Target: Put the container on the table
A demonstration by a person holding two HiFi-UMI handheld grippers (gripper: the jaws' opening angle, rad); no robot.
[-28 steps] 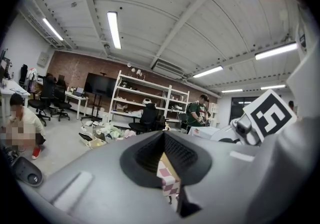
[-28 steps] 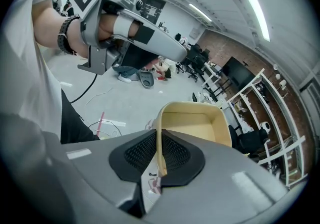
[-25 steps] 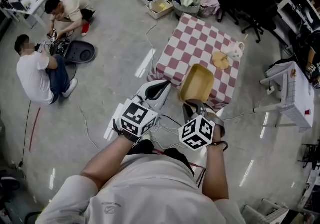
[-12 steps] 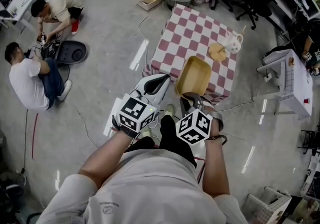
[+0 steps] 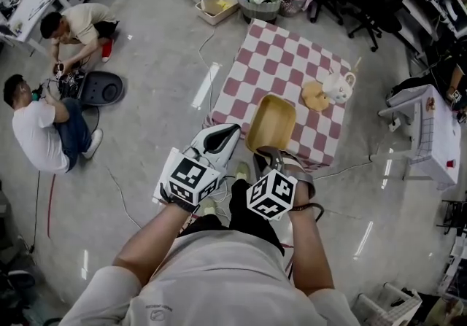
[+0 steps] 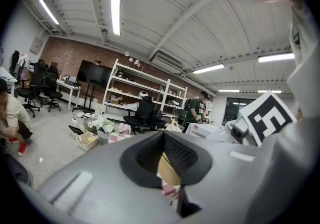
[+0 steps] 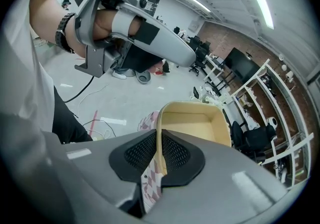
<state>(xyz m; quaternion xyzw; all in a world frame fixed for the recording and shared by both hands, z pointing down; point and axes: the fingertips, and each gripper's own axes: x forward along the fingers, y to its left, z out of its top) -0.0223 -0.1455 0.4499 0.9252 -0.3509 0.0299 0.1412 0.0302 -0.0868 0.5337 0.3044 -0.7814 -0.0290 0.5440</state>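
- Jaws of the right gripper (image 7: 159, 154) clamp the near rim of a shallow tan rectangular container (image 7: 195, 123).
- The container sits over the near edge of a red-and-white checked table (image 5: 273, 62); whether it rests there is unclear.
- The left gripper (image 6: 162, 140), just beside it, is empty, its tips together.

Item: tan container (image 5: 271, 124), open side up, over the near edge of the table (image 5: 277, 62), which wore a pink-and-white checked cloth. My right gripper (image 5: 267, 158) was at the container's near rim. My left gripper (image 5: 222, 136) hung just beside it, off the table's corner. Also on the cloth: a white mug (image 5: 337, 87) beside a wooden disc (image 5: 316, 95). A person in a white shirt (image 5: 36, 131) sat on the floor, well apart.
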